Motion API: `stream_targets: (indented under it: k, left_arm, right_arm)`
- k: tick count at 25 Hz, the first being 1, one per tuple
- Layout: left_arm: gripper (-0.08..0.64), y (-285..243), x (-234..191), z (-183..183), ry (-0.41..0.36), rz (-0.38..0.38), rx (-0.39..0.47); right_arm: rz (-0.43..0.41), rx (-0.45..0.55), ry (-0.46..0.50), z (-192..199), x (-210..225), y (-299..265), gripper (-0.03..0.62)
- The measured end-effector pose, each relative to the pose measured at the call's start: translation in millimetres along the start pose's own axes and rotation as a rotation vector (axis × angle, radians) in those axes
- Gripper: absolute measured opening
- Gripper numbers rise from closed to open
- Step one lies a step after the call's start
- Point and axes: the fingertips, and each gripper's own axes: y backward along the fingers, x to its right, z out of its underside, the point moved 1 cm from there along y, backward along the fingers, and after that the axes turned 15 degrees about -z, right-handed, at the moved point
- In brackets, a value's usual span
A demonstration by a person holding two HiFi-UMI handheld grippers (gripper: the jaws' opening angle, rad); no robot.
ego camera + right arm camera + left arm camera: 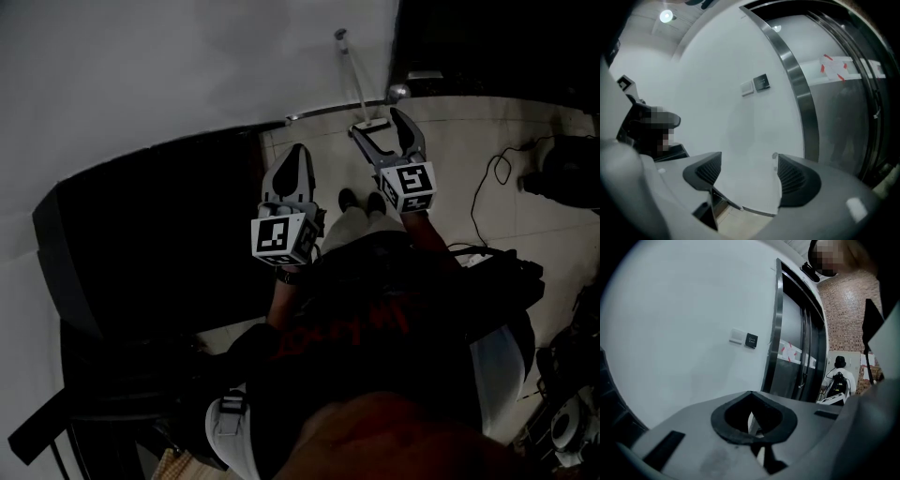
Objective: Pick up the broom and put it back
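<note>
While thin pale broom (351, 73) was leaned near-upright on white wall (187, 66), tip up, right gripper (376, 123) was held spread | left gripper (297, 152): jaws pressed together

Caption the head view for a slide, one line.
Looking down: shut left tool and open right tool held out toward a thin handle leaning on the white wall.

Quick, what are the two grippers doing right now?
Left gripper: jaws shut, empty.
Right gripper: jaws open, holding nothing.

Left claw (751, 401) seemingly closed; right claw (746, 168) spread apart, empty.
</note>
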Motion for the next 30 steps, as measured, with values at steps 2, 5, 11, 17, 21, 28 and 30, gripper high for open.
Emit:
stream_targets:
  k: [2, 5, 11, 17, 21, 28, 30]
  left_arm:
    - [0.005, -9.1, -8.2, 10.2, 0.001, -0.006, -0.031]
    - [0.005, -18.6, -16.8, 22.5, -0.001, -0.01, -0.065]
    - [0.005, -28.5, -27.5, 51.4, 0.007, 0.004, -0.147]
    - [0.005, -33.8, -42.6, 86.1, 0.044, 0.02, -0.24]
    - [0.005, -41.5, -65.0, 96.9, 0.052, 0.009, -0.248]
    - [0.005, -42.5, -103.6, 118.2, 0.029, -0.102, -0.238]
    - [0.005, -43.2, -108.7, 123.7, 0.032, -0.124, -0.251]
  right_arm:
    - [0.012, -0.028, -0.02, 22.5, 13.4, -17.8, 0.365]
    - [0.029, -0.088, -0.021, 54.6, 31.8, -43.1, 0.364]
    - [0.087, -0.214, -0.022, 127.4, 74.7, -92.1, 0.35]
    - [0.1, -0.357, 0.004, 201.1, 119.0, -152.9, 0.336]
    - [0.132, -0.405, -0.016, 229.0, 153.5, -198.6, 0.314]
    - [0.164, -0.578, -0.01, 295.2, 217.7, -257.2, 0.304]
    - [0.172, -0.632, -0.02, 318.4, 231.6, -264.6, 0.301]
